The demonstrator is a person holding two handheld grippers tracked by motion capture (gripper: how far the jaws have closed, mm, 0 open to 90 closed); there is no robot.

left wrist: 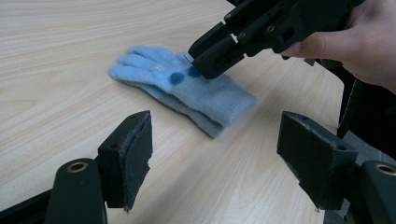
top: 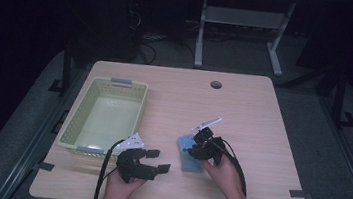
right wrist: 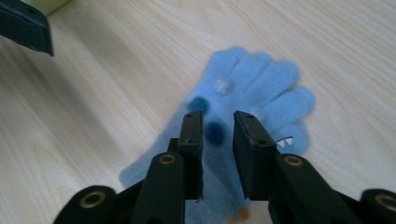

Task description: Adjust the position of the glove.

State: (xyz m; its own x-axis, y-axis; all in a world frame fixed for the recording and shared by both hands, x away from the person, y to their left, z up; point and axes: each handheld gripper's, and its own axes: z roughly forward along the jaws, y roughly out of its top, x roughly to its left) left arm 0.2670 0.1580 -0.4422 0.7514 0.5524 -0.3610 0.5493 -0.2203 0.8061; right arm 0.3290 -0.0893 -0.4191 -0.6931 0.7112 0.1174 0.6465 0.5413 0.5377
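Right now a light blue glove (top: 191, 156) lies flat on the wooden bench (top: 258, 119), a little right of the middle and near the person's edge, its fingers pointing away from the basket side in the left gripper view. The right gripper (right wrist: 218, 128) hangs just over the back of the glove with its jaws a narrow gap apart; a dark blue dot on the glove shows between them, and the pads do not press on the fabric. The left gripper (left wrist: 215, 154) rests low on the bench just left of the glove, jaws spread wide with nothing between them. A pale yellow-green basket (top: 133, 87) with slotted walls stands at the left of the bench, well clear of the glove, with grey clips on its near and far rims. A round cable hole (top: 216, 84) sits in the bench toward the far edge. Nothing lies between the grippers and the glove. Small pale patches and two white triangles mark the glove; no lettering on them can be read.
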